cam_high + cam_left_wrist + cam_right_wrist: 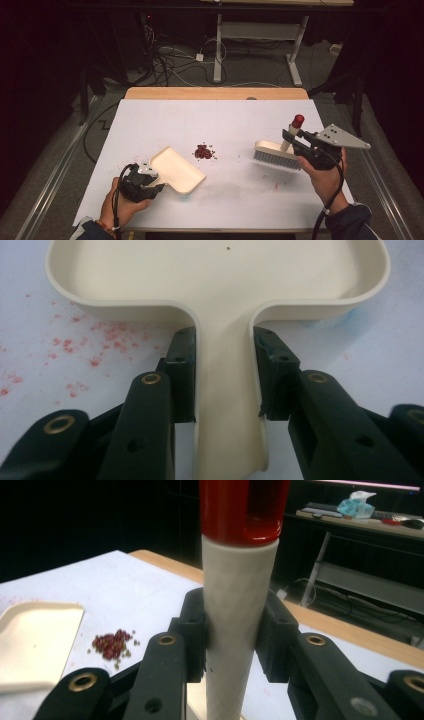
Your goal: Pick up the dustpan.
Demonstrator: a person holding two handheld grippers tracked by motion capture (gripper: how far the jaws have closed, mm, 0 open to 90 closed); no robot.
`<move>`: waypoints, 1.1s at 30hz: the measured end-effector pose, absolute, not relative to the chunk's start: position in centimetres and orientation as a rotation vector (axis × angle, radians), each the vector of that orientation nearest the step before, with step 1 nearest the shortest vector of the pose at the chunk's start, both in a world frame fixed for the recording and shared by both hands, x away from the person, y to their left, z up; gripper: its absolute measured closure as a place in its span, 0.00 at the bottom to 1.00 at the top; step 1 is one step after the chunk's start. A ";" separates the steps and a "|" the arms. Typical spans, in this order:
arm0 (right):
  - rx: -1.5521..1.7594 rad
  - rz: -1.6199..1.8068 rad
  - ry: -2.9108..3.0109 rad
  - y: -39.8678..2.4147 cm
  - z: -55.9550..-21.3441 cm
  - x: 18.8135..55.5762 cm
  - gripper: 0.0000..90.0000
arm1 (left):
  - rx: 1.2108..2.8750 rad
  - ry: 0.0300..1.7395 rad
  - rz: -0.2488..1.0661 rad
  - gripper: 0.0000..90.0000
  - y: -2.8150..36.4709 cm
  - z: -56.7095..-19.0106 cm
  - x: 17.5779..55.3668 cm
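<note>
On table (150,115), we see left gripper (150,176) clamping dustpan (177,170), right gripper (295,140) clamping brush (277,154) (beans (204,151) between).

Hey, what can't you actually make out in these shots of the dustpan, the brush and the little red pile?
- Pile, high view: too small to tell what the red bits are.
- Dustpan, left gripper view: front lip cut off by the top edge.
- Brush bristles, right gripper view: hidden below the handle and jaws.
- Handle's red tip, right gripper view: cut off at the top.
</note>
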State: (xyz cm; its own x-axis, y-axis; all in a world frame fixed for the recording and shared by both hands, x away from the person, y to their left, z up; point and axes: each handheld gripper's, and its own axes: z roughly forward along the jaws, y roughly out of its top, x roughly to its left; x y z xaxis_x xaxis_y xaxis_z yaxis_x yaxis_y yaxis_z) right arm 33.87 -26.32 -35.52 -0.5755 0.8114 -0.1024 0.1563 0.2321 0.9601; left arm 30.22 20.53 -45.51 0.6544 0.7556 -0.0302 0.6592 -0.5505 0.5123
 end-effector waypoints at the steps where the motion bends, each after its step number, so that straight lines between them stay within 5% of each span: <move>1: 0.881 1.383 1.883 -25.5 -35.3 34.7 0.78 | 2.390 1.102 0.265 0.71 20.5 -45.6 30.2; 14: 0.897 1.404 1.855 -20.3 -34.7 40.6 0.78 | 2.403 1.096 0.242 0.71 20.5 -46.3 30.6; 33: 0.933 1.374 1.822 -15.7 -35.2 44.4 0.78 | 2.417 1.081 0.237 0.71 20.2 -46.5 30.8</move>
